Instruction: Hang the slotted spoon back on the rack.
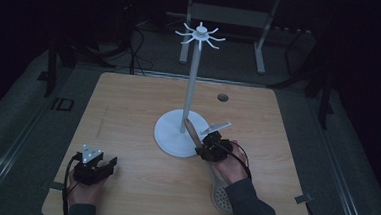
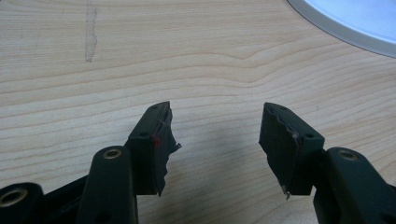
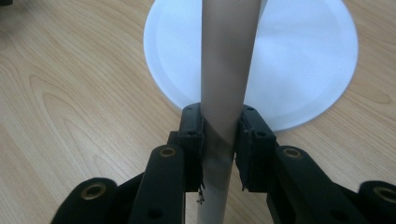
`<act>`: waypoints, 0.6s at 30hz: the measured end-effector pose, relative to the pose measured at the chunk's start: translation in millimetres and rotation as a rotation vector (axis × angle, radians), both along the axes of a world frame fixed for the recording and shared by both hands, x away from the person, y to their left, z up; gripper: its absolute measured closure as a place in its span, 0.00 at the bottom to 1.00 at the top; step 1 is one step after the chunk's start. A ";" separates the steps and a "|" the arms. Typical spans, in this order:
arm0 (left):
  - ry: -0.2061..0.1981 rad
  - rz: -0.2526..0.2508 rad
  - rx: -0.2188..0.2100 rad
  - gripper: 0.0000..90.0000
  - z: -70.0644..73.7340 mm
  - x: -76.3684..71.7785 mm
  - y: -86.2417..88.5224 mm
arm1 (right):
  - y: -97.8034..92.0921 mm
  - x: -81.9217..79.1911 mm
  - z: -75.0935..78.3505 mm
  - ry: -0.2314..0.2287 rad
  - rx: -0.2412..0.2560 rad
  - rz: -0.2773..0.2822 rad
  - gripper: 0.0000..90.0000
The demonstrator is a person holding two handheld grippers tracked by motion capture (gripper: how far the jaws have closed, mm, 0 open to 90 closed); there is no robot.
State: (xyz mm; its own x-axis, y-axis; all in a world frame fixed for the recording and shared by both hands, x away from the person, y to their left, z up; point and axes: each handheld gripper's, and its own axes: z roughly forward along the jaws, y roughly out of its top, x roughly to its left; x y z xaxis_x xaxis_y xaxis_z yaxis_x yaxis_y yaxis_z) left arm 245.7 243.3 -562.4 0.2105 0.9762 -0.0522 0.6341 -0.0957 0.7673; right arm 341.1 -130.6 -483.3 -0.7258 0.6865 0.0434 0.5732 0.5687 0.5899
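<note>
A white stand rises from a round base on the wooden table, its pole topped by a ring of curved hooks. My right gripper is shut on the pale handle of a utensil; the handle slants over the base's edge. The utensil's perforated head lies near the table's front, by the right forearm. In the right gripper view the handle passes between my right gripper's jaws, with the base behind. My left gripper rests open at front left, with nothing between the jaws.
The table has a small round hole near its far edge. The base's rim shows at top right in the left gripper view. Beyond the table, a metal frame and cables stand in a dark room.
</note>
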 end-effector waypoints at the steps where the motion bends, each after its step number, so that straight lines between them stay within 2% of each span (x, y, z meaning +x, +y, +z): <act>1: 0.001 0.000 0.001 0.49 0.0 0.0 0.1 | -1.4 -0.9 1.1 -0.003 0.002 -0.003 0.82; 18: 0.000 -0.002 0.001 0.49 0.1 -0.4 -0.5 | -15.6 -2.3 8.1 -0.038 0.049 -0.052 0.82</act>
State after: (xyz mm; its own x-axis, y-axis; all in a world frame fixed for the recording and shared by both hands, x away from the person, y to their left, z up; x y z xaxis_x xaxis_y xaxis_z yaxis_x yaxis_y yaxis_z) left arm 245.3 242.8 -562.2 0.2126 0.9758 -0.0512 0.6336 -0.0978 0.7674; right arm 338.8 -146.2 -475.3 -0.6910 0.7210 0.0513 0.5781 0.5087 0.6379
